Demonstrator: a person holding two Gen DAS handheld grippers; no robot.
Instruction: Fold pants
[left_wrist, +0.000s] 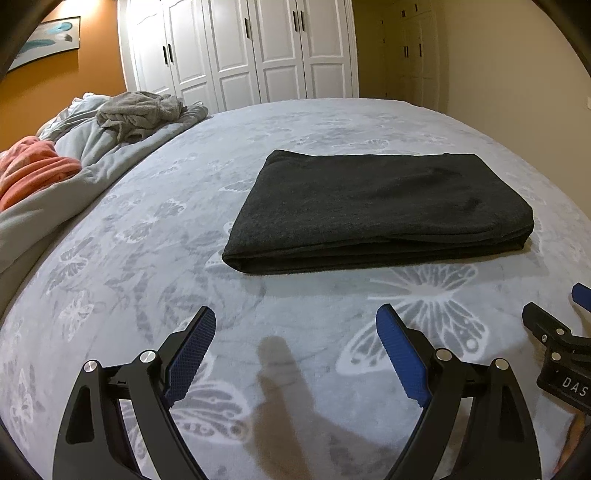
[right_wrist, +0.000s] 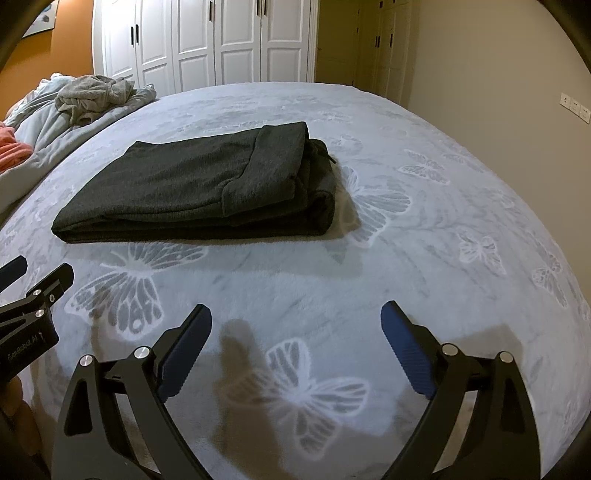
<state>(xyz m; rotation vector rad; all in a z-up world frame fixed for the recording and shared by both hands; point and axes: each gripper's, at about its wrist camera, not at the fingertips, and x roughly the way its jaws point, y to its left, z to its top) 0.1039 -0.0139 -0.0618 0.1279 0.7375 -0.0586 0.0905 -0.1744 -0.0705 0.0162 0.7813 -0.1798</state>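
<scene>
Little can go wrong now — only a careless snag by either tool would pull the stack askew. The dark charcoal knit pants (left_wrist: 380, 210) lie folded into a compact rectangle mid-bed on the pale grey butterfly-print blanket (left_wrist: 332, 325), layered edges showing at the right. Left tool (left_wrist: 295, 354) and right tool (right_wrist: 295, 350) hover near, both spread wide, empty.
</scene>
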